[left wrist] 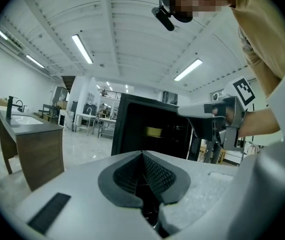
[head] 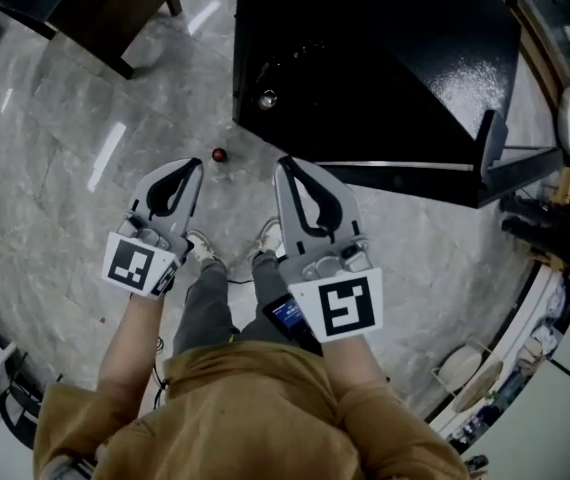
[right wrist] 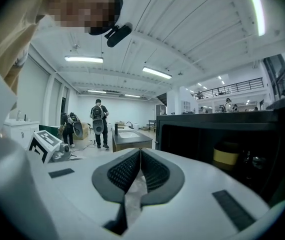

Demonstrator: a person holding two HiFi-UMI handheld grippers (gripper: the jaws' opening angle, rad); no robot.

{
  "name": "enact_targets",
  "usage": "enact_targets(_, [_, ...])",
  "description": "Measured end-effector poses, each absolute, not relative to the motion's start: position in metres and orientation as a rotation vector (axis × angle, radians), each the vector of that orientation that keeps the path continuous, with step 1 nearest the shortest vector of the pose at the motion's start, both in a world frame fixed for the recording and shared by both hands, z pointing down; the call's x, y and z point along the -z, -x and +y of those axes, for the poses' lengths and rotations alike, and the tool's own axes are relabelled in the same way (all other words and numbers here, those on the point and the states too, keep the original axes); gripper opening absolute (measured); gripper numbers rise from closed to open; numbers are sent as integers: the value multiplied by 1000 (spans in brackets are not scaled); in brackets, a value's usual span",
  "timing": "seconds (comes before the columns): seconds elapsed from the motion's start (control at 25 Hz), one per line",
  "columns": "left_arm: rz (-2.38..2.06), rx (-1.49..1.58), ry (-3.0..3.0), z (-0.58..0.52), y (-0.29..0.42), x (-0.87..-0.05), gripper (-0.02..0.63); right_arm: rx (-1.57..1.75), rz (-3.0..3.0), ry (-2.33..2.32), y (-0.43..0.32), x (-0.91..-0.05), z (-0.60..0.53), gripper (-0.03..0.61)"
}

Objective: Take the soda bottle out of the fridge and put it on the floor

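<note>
The floor (head: 65, 168) is polished grey stone, glossy with streaks of light. The fridge (head: 395, 58) is black, its top shiny and finely pebbled. The left gripper (head: 191, 166) and the right gripper (head: 287, 164) are matt pale plastic (pads (right wrist: 155, 173) black, cross-hatched, rubbery). The cabinet (left wrist: 37, 154) looks of matt brown wood. The shirt (head: 255, 408) is tan cloth.

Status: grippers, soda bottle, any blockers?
Left gripper and right gripper shut, empty. Red-capped bottle apparently on floor by fridge. No obstruction seen.
</note>
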State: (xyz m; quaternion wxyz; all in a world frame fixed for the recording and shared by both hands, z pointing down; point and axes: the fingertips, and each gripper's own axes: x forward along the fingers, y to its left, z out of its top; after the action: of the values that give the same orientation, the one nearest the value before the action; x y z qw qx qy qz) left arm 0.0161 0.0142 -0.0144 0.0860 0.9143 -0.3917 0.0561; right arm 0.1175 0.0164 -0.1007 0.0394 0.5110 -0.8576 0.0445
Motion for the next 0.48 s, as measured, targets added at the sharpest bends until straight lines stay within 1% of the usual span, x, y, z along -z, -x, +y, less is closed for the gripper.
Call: enact_targets(0.48, [-1123,-144,-2818,37,-39,93,3,-67,-2689,-1565,-133,152,41,2])
